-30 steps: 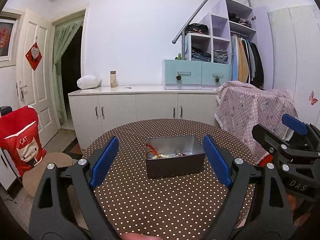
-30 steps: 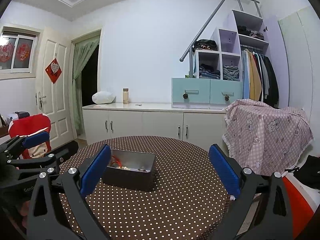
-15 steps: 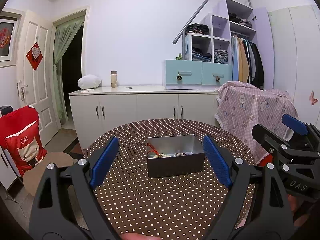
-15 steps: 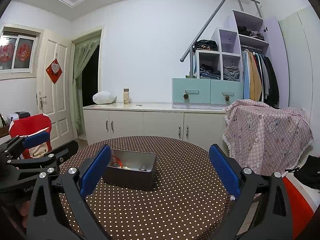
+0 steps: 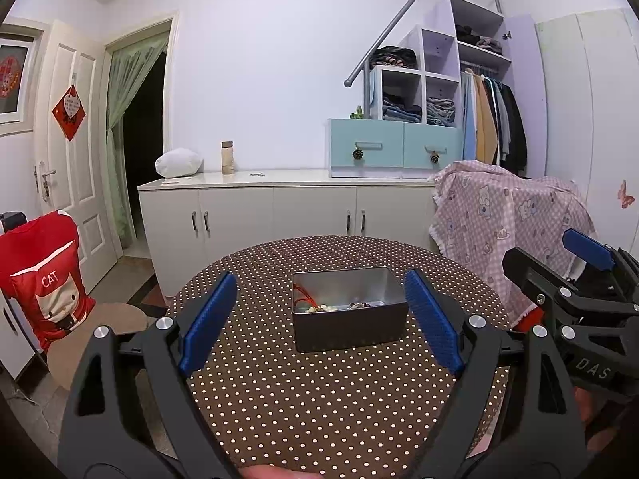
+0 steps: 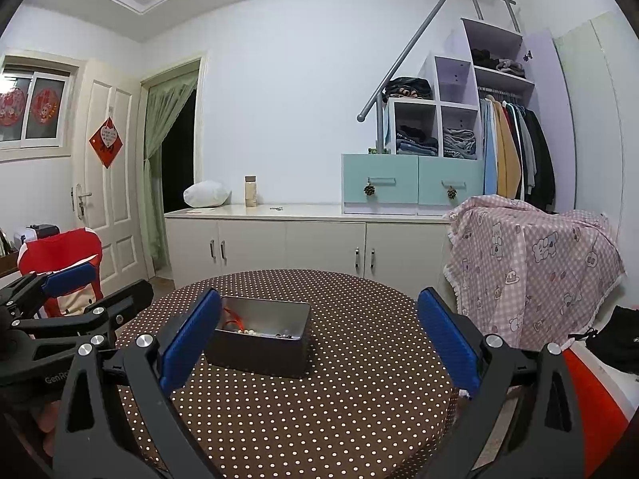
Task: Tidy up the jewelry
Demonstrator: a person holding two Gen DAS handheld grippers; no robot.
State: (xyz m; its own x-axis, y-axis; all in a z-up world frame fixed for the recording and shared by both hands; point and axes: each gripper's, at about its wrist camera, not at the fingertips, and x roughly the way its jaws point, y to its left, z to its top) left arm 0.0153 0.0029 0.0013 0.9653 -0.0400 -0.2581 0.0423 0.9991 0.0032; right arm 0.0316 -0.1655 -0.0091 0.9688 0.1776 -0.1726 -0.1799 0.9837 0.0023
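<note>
Hovering over the jewelry tin

Spread wide, the left gripper (image 5: 319, 319) hangs above the near part of the table (image 5: 319, 399), its 2 blue pads (image 5: 207, 323) framing the tin (image 5: 347, 319) from a distance and holding nothing. The right gripper (image 6: 319, 339) is just as wide apart and empty, with the tin (image 6: 259, 343) sitting left of its centre, partly behind its left pad. Inside the open tin lie beads (image 5: 319, 308) and a red cord (image 5: 305, 297). The tin sits near the middle of the dotted table. Behind stand a white cabinet (image 5: 279, 207) and a red chair cover (image 5: 44, 279).
</note>
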